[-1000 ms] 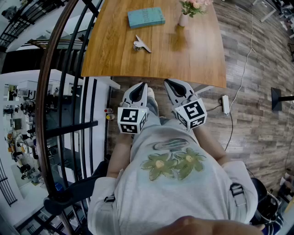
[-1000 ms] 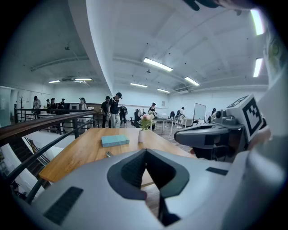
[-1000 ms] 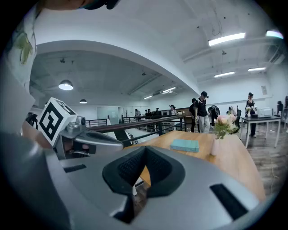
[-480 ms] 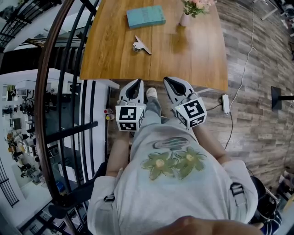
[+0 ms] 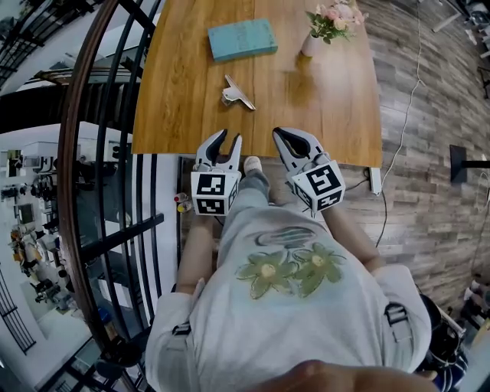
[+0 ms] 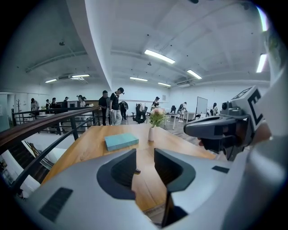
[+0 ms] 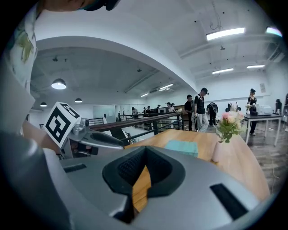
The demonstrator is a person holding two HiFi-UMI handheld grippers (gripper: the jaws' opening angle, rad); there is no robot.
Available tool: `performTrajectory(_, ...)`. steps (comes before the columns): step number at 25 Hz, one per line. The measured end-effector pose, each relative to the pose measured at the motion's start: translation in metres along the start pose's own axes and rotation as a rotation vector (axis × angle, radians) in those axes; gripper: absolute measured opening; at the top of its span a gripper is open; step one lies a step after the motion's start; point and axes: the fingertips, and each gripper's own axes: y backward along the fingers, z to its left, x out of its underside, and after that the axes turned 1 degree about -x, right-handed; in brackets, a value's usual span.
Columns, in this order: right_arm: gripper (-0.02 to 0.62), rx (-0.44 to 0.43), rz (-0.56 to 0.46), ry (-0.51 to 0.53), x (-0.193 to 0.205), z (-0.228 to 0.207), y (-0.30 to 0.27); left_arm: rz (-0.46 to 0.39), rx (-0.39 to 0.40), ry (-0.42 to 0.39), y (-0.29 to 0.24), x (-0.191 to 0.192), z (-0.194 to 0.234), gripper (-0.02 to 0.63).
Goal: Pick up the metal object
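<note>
fingers of our left gripper [image 5: 230, 136] had just been opening and stood apart, empty; our right gripper [image 5: 280, 135] was closed on nothing. both hung at the wooden table [image 5: 184, 115] edge. the metal object [image 5: 237, 93] lay ahead on bare tabletop, with a teal book [image 5: 242, 39] and flower vase [image 5: 311, 44] beyond and a railing [image 5: 80, 153] to the left.

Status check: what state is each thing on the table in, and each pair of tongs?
metal object: lying on the table, untouched
book: closed, lying flat
vase: upright, holding flowers
left tongs: open, just been opening, nothing between them
right tongs: shut, empty
</note>
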Motion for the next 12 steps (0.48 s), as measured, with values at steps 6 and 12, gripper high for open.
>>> performTrajectory(6, 0.006, 0.003, 0.016, 0.009, -0.012, -0.004, -0.031, 0.028, 0.031, -0.011, -0.019, -0.003, 0.024, 0.175)
performTrajectory(12, 0.006, 0.023, 0.028, 0.010, -0.020, -0.023, -0.058, 0.056, 0.057, -0.059, -0.048, -0.014, 0.046, 0.233)
